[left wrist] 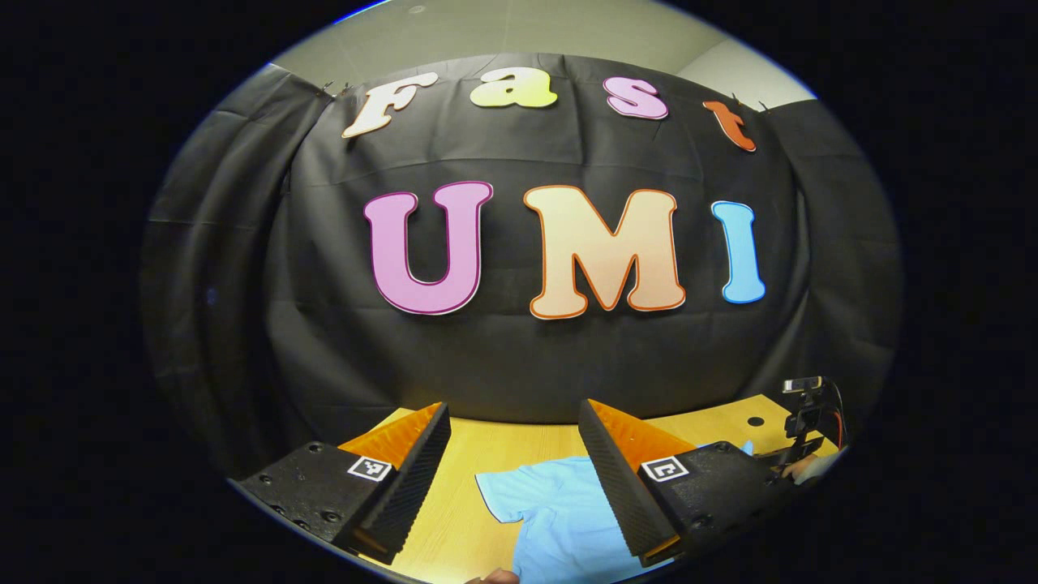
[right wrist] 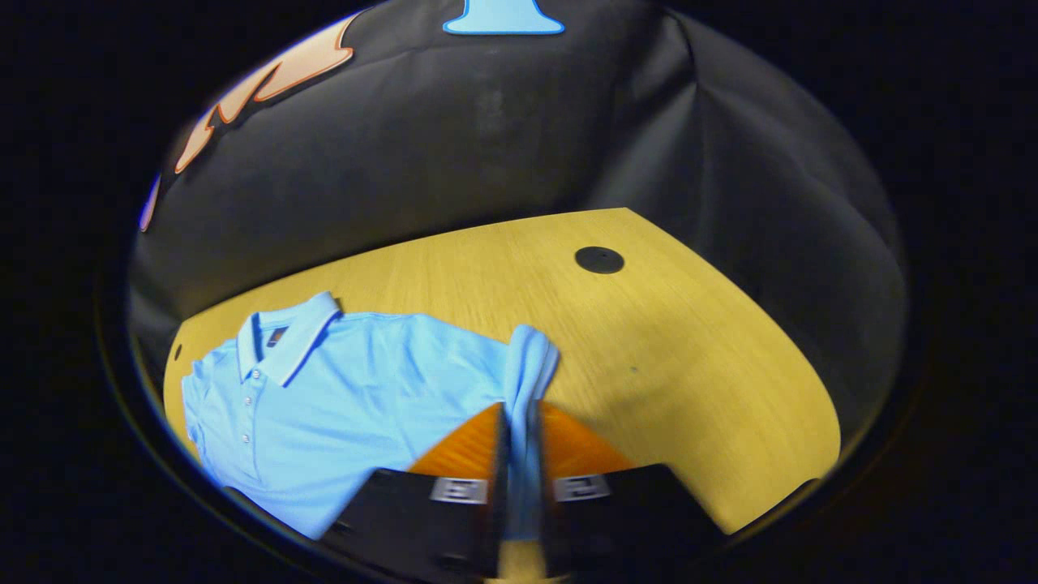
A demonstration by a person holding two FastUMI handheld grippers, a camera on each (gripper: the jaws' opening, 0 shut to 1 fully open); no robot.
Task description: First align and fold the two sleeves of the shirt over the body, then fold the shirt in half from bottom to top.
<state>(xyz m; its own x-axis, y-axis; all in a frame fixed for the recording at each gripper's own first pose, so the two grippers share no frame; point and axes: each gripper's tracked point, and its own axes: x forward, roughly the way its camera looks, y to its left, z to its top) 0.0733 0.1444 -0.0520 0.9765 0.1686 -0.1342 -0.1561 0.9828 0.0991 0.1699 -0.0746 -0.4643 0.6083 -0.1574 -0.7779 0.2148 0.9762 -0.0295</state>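
Holding now: the right gripper (right wrist: 519, 454) has its two fingers pressed close together on a sleeve (right wrist: 529, 365) of the light blue polo shirt (right wrist: 349, 389).
Right fingers: narrow, with blue cloth squeezed between them and a bit of the sleeve poking up past the tips.
Left fingers: the left gripper (left wrist: 515, 454) is wide apart and holds nothing; it hangs above the table with the other sleeve (left wrist: 519, 491) low between its fingers.
Shirt spot: it lies flat on the yellow wooden table (right wrist: 689, 341), collar (right wrist: 284, 337) toward the black wall, buttons facing up.
Step in hand: it looks like the first sleeve fold.
How to do it well: I think the right gripper should lift the sleeve just a little, carry it across onto the body, and lay it down smooth and straight. Pulling hard could drag the whole shirt crooked.
Still to do: other sleeve, then the bottom-to-top fold.
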